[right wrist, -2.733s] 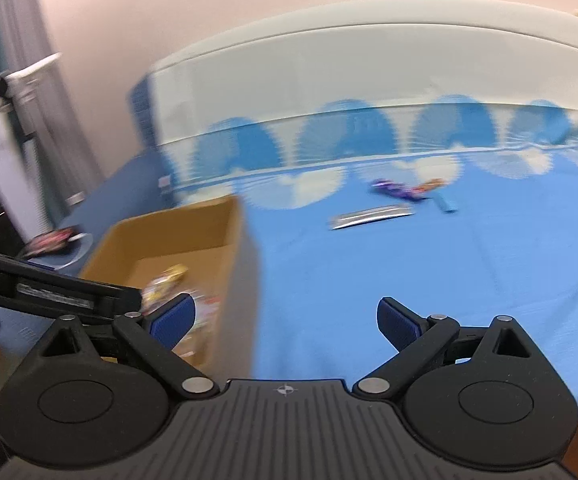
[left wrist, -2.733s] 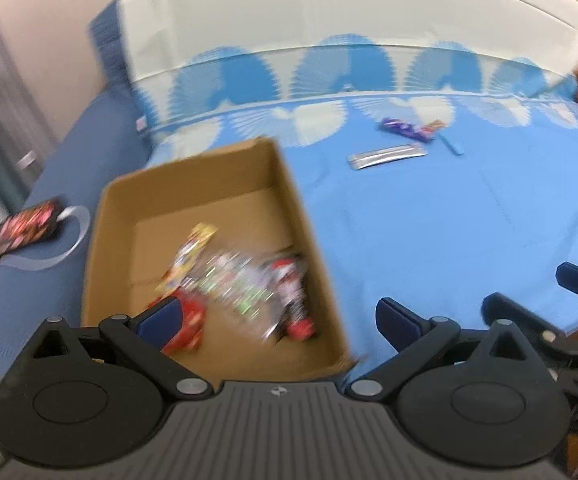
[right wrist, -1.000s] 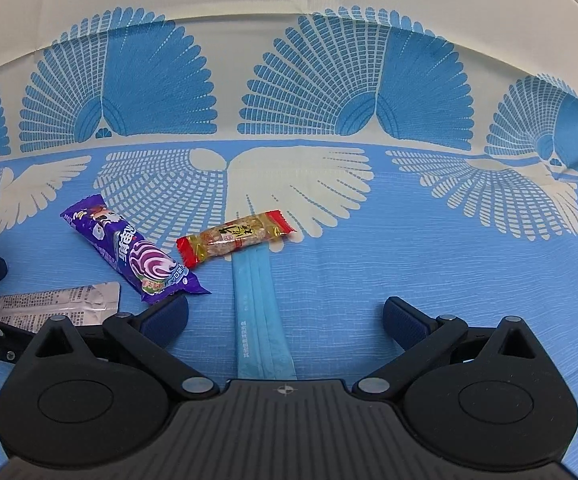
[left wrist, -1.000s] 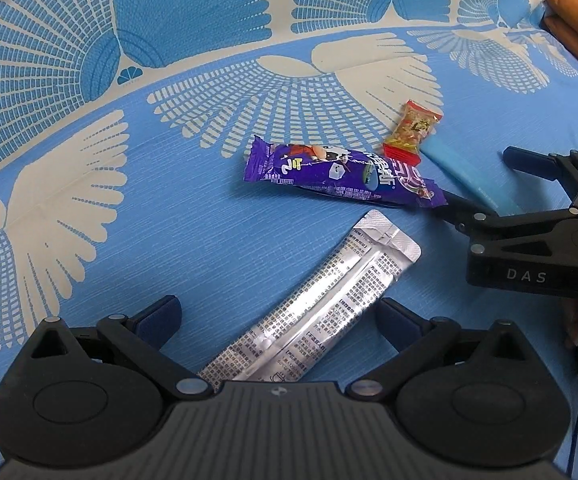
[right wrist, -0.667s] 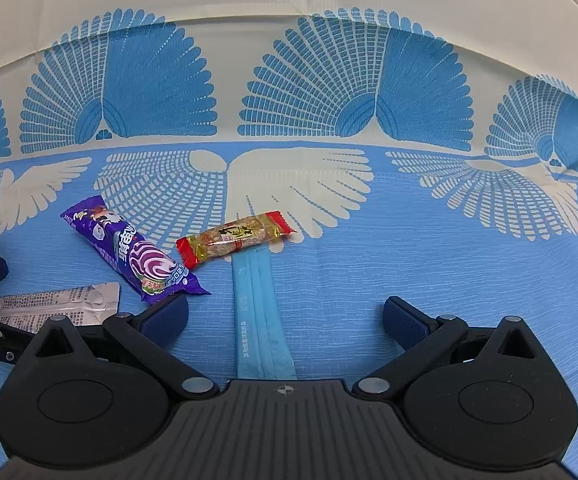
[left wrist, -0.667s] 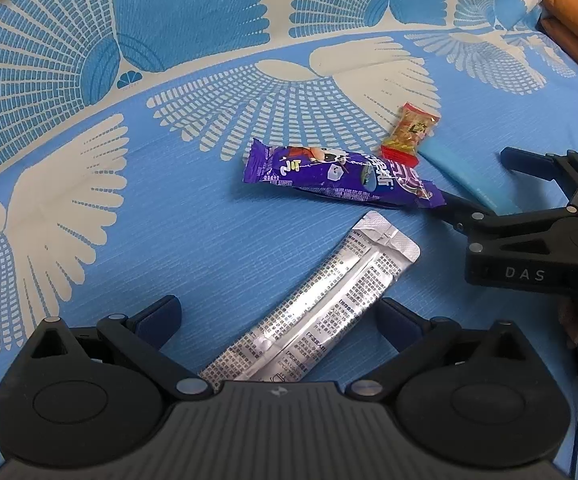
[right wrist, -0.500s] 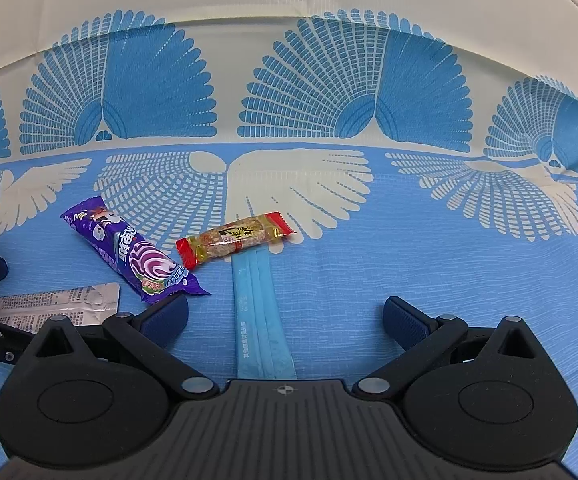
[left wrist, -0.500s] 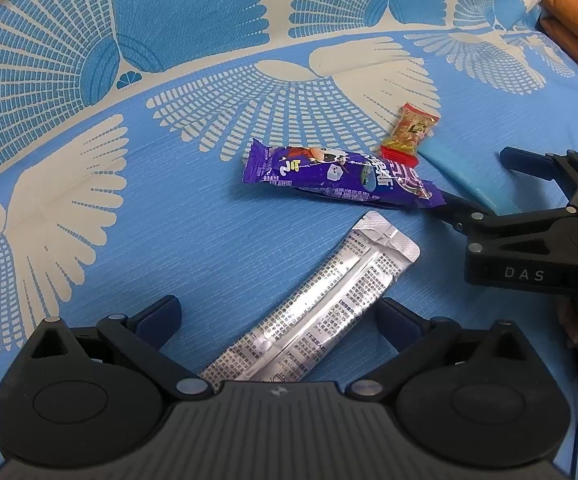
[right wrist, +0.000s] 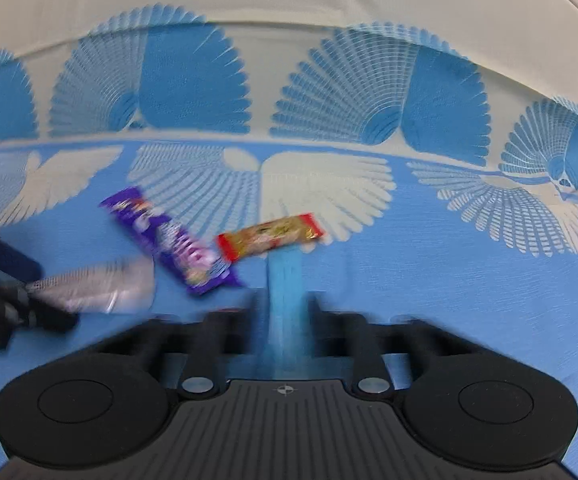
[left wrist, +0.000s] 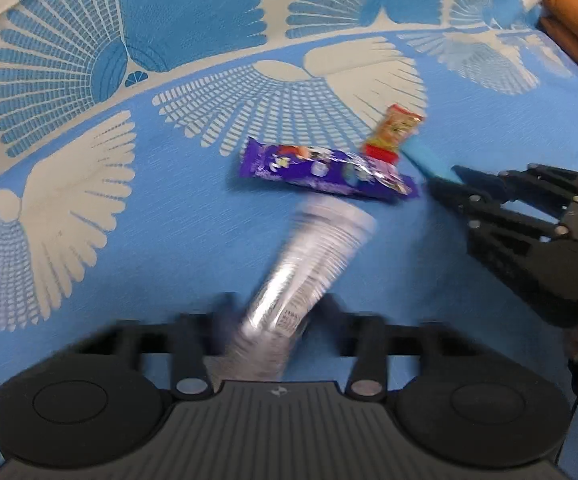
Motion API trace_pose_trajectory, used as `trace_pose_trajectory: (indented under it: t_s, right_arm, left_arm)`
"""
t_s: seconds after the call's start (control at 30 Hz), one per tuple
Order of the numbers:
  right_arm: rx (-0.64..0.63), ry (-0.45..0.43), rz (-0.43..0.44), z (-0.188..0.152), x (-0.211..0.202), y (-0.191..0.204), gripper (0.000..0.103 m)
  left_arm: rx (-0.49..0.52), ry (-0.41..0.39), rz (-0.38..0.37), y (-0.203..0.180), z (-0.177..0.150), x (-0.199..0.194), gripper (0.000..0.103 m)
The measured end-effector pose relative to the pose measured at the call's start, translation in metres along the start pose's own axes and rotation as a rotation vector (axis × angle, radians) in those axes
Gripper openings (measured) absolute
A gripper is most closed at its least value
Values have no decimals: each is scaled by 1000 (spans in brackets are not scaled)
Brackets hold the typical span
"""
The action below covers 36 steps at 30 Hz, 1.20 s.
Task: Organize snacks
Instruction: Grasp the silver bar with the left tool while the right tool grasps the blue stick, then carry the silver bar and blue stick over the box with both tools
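Left wrist view shows us the change since a second ago: our left gripper point(left wrist: 273, 312), then spread wide around the silver foil packet point(left wrist: 309, 264), has its jaws closing on the packet's near end, and the packet, blurred, is tilted up from the sheet. Our right gripper point(right wrist: 285, 312), wide before, now pinches the near end of the light blue packet point(right wrist: 285, 276), its jaws drawn in tight. The purple snack bar point(left wrist: 325, 174) and the small red-and-orange snack packet point(left wrist: 393, 132) lie where they did.

Everything rests on a bed sheet point(left wrist: 169, 240), bright blue with white fan and wing motifs, turning cream toward its far edge. The snacks sit in a loose cluster near the sheet's middle, the red-and-orange packet touching the far end of the blue one.

Only the left wrist view shows folded orange cloth point(left wrist: 577, 12) at the sheet's far right corner and the right gripper from the side, nipping the blue packet. Only the right wrist view shows the cream band point(right wrist: 289, 8) along the far edge and the left gripper's fingers at the left edge.
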State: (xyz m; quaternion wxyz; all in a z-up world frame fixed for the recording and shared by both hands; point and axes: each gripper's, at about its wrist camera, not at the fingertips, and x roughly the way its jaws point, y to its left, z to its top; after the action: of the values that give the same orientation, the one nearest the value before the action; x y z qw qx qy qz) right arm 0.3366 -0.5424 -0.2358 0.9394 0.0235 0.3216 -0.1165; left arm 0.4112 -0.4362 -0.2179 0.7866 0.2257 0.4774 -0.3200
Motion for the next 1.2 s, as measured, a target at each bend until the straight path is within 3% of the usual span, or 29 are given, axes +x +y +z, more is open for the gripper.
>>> trace_pose_trajectory:
  t_s: [0.13, 0.23, 0.4, 0.6, 0.77, 0.93, 1.2]
  right_arm:
    - [114, 97, 9, -12, -34, 7, 19]
    - [192, 127, 29, -36, -77, 17, 19]
    - [299, 115, 33, -68, -157, 29, 19]
    - [360, 69, 57, -77, -247, 43, 19]
    - [318, -19, 98, -67, -316, 67, 19]
    - [244, -89, 199, -62, -383, 109, 19]
    - [144, -22, 385, -81, -441, 194, 19]
  left_arm:
    - [-99, 21, -41, -4, -27, -31, 30]
    - [-104, 15, -70, -17, -59, -62, 30]
    - [-115, 15, -117, -38, -111, -117, 30]
    - [-141, -89, -141, -46, -166, -213, 30]
    - [-206, -152, -107, -33, -216, -289, 30]
    - [-274, -190, -13, -13, -271, -350, 30]
    - [-396, -195, 82, 27, -362, -404, 30]
